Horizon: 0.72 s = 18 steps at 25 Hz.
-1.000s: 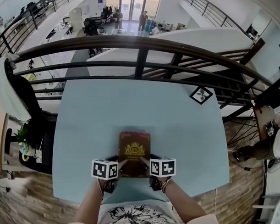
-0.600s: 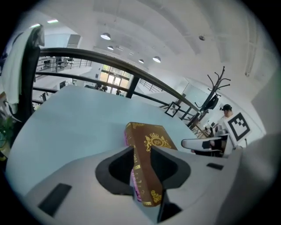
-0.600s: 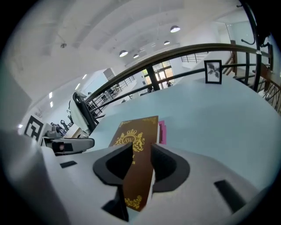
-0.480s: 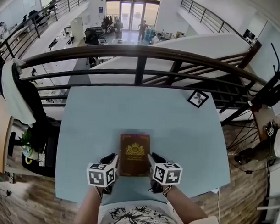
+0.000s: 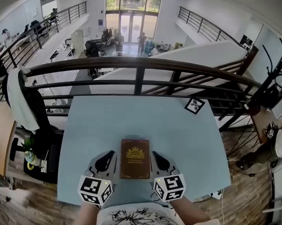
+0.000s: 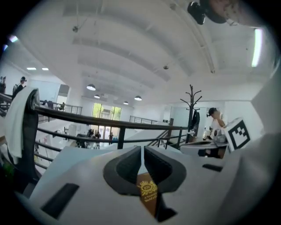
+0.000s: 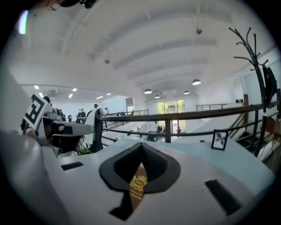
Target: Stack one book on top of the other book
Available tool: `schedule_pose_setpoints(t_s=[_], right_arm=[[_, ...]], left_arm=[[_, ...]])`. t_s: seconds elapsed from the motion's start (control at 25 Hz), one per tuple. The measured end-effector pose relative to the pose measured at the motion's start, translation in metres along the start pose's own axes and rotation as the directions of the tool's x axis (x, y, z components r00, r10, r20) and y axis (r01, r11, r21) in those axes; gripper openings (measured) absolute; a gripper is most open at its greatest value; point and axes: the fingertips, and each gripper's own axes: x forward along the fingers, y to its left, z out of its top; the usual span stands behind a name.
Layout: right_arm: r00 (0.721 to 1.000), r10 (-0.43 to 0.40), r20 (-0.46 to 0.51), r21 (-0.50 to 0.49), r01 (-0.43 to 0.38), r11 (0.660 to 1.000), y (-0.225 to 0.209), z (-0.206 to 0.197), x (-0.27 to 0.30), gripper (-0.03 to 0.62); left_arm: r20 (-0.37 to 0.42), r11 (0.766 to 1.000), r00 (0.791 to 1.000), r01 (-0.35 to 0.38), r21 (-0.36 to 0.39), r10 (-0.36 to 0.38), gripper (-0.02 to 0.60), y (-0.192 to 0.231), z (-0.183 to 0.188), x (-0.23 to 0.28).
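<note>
Gold lettering on book (image 5: 134, 158) illegible

You're on a mezzanine in a large open-plan office. Past your pale blue desk (image 5: 94, 131), a dark railing (image 5: 142, 63) overlooks a lower floor with workstations (image 5: 92, 45) and people (image 5: 141, 39) near tall glass entrance doors (image 5: 131, 21). An office chair (image 5: 43, 138) stands at your left and a coat rack (image 6: 192, 103) at your right.
</note>
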Motion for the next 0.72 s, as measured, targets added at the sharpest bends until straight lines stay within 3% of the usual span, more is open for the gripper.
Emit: schedule_pose_setpoints(t_s=[0.2, 0.32, 0.56, 0.72], right_arm=[[0.984, 0.036, 0.176, -0.101, -0.019, 0.995, 0.017, 0.049, -0.021, -0.009], [0.967, 0.057, 0.249, -0.121, -0.028, 0.992, 0.023, 0.066, -0.032, -0.011], [0.953, 0.070, 0.296, -0.097, -0.042, 0.994, 0.028, 0.072, -0.037, -0.011], [0.950, 0.070, 0.305, -0.161, -0.020, 0.987, 0.036, 0.072, -0.037, -0.011]], left_arm=[[0.192, 0.992, 0.981, -0.035, 0.123, 0.010, 0.020, -0.012, 0.058, -0.030], [0.259, 0.981, 0.966, -0.053, 0.184, 0.004, 0.018, -0.017, 0.071, -0.044], [0.239, 0.974, 0.971, -0.056, 0.222, 0.001, 0.018, -0.022, 0.063, -0.058], [0.220, 0.978, 0.976, -0.049, 0.202, 0.004, 0.018, -0.017, 0.058, -0.057]])
